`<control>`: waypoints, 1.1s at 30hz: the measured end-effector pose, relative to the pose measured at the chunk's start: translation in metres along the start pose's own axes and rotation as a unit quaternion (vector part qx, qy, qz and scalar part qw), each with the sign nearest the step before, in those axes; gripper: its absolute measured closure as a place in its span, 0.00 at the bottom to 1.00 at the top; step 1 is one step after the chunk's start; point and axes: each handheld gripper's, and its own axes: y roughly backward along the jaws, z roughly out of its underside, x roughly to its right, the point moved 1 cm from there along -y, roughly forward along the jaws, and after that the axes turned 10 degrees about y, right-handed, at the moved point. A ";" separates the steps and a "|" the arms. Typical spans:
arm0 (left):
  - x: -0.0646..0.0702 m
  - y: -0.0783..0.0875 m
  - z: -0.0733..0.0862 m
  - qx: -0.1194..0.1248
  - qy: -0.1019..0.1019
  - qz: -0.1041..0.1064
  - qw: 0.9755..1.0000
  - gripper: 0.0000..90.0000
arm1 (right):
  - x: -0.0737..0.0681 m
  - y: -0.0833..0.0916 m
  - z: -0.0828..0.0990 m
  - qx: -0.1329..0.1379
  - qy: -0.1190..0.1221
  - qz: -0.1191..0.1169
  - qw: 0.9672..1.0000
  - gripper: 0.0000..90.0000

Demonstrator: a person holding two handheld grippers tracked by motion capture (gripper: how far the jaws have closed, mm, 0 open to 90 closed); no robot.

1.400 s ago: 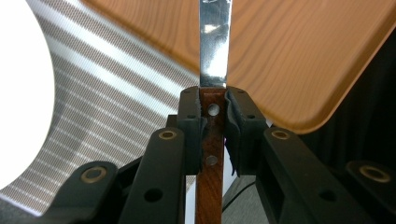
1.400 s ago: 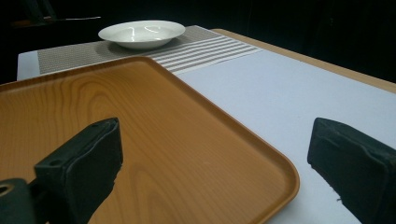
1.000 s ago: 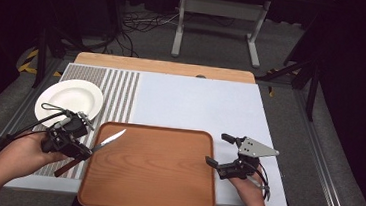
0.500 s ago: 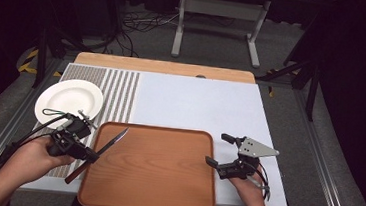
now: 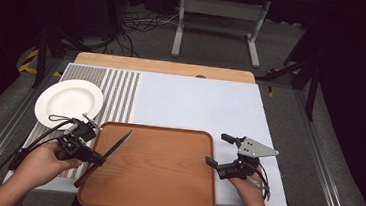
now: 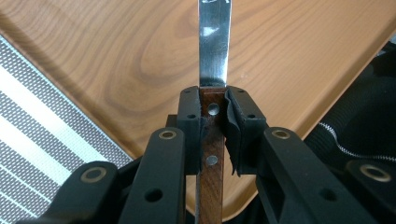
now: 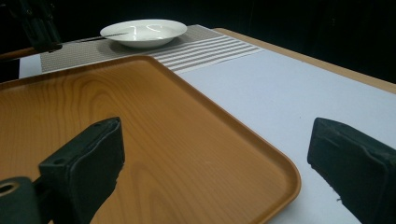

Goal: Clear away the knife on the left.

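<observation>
light: bright table (image 5: pixel 196 104), dark surroundings | glare: knife blade (image 6: pixel 214 42) | blur: near claws soft

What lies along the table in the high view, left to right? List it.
White plate → left gripper shut on a knife → wooden tray → right gripper, jaws open.

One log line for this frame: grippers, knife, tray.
left gripper: shut on knife handle | blade over tray left edge | right gripper: open, empty, at tray's right rim | plate: empty
</observation>
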 end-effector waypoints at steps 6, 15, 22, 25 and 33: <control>0.000 -0.010 -0.002 -0.004 0.004 0.003 1.000 0.86 | 0.000 0.000 0.000 -0.001 0.001 0.000 1.000 0.05; 0.000 -0.022 -0.005 -0.012 0.008 -0.005 1.000 0.86 | 0.000 -0.001 0.000 -0.002 0.002 -0.002 1.000 0.05; 0.001 -0.031 -0.007 -0.024 0.009 -0.007 1.000 0.86 | 0.000 -0.001 0.001 -0.003 0.002 -0.002 1.000 0.05; 0.002 -0.035 -0.007 -0.030 0.011 -0.015 0.999 0.86 | 0.000 -0.001 0.001 -0.004 0.001 -0.002 1.000 0.05; 0.001 -0.041 -0.009 -0.042 0.013 -0.023 0.999 0.86 | 0.000 -0.002 0.001 -0.004 0.002 -0.003 1.000 0.05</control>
